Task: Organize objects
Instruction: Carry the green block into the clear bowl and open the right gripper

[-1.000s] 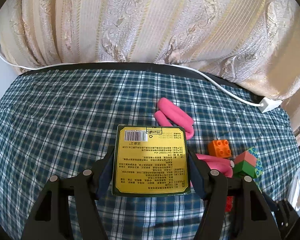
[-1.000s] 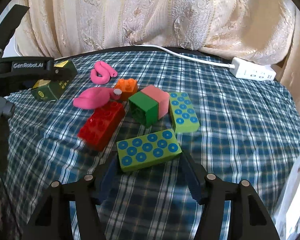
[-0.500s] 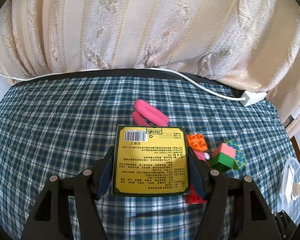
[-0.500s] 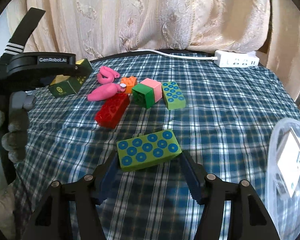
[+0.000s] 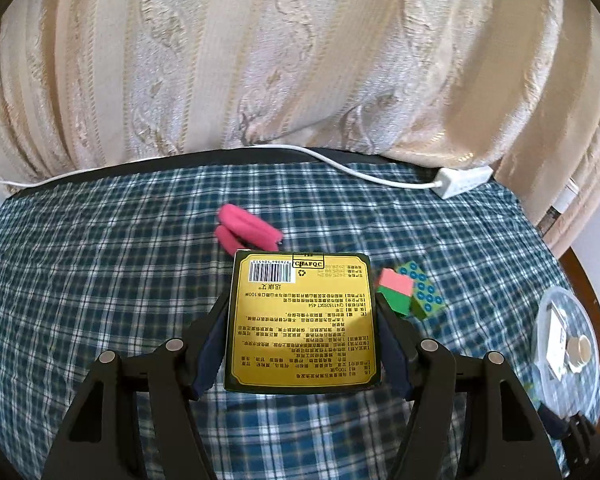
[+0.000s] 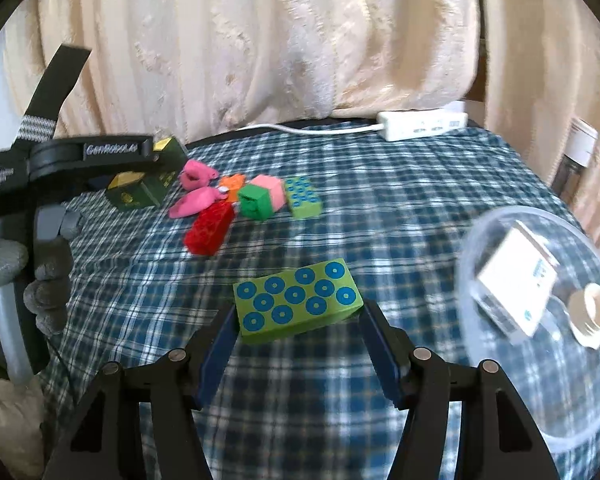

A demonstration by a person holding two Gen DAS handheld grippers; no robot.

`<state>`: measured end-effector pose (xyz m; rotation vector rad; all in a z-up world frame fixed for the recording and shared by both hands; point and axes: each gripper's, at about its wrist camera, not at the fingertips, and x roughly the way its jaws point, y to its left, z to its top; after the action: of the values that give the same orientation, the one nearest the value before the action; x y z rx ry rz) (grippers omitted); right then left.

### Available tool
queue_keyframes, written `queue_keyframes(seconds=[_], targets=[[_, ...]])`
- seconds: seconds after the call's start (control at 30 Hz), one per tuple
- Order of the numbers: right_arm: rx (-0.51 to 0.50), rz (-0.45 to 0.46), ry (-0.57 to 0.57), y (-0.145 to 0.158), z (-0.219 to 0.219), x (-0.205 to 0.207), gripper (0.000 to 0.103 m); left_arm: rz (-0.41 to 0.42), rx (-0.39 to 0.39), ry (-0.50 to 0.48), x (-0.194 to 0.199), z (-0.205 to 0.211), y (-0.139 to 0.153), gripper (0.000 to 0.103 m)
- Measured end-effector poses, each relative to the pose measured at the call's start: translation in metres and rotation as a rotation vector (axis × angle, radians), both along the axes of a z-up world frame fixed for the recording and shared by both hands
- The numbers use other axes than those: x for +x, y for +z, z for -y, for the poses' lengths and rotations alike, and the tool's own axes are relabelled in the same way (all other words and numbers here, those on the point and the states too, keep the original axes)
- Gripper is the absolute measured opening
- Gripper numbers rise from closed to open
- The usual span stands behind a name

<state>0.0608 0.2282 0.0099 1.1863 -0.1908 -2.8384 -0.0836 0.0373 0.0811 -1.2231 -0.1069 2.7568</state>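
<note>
On the table [image 6: 400,184], checked cloth: a cluster of toys sits far left, a clear container near right.
Left gripper [image 5: 302,320]: clenched on a gold-and-green box [image 5: 302,320], pads pressing its two long sides, label face up; lifted clear of the cloth so it can be carried.
Right gripper [image 6: 298,316]: clenched on a green dotted brick [image 6: 298,302], gripped across its short ends, dots upward, held above the cloth.
Clear container [image 6: 540,320]: round tub just right of the right gripper, already holding a white card and a small spool; likely the drop-off point.
Left behind: red brick [image 6: 208,230], green-and-pink block [image 6: 260,198], second dotted brick [image 6: 304,196], orange piece and pink toys [image 6: 196,196], bunched together.
Judgement: both loads look headed for the container; the right one is nearer.
</note>
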Motion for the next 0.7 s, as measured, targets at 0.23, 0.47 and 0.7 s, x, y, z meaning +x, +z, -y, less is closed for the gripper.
queue_keyframes(seconds=[0.23, 0.47, 0.7], targets=[[0.013, -0.029, -0.119, 0.012, -0.038, 0.025, 0.065, 0.002, -0.004, -0.043, 0.006, -0.013, 0.001, 0.067], [0.043, -0.035, -0.257, 0.017, -0.083, 0.047, 0.065, -0.004, -0.006, -0.073, 0.014, -0.023, 0.003, 0.067], [0.06, -0.021, -0.387, 0.012, -0.128, 0.068, 0.065, -0.007, -0.021, -0.105, 0.023, -0.036, 0.003, 0.067]])
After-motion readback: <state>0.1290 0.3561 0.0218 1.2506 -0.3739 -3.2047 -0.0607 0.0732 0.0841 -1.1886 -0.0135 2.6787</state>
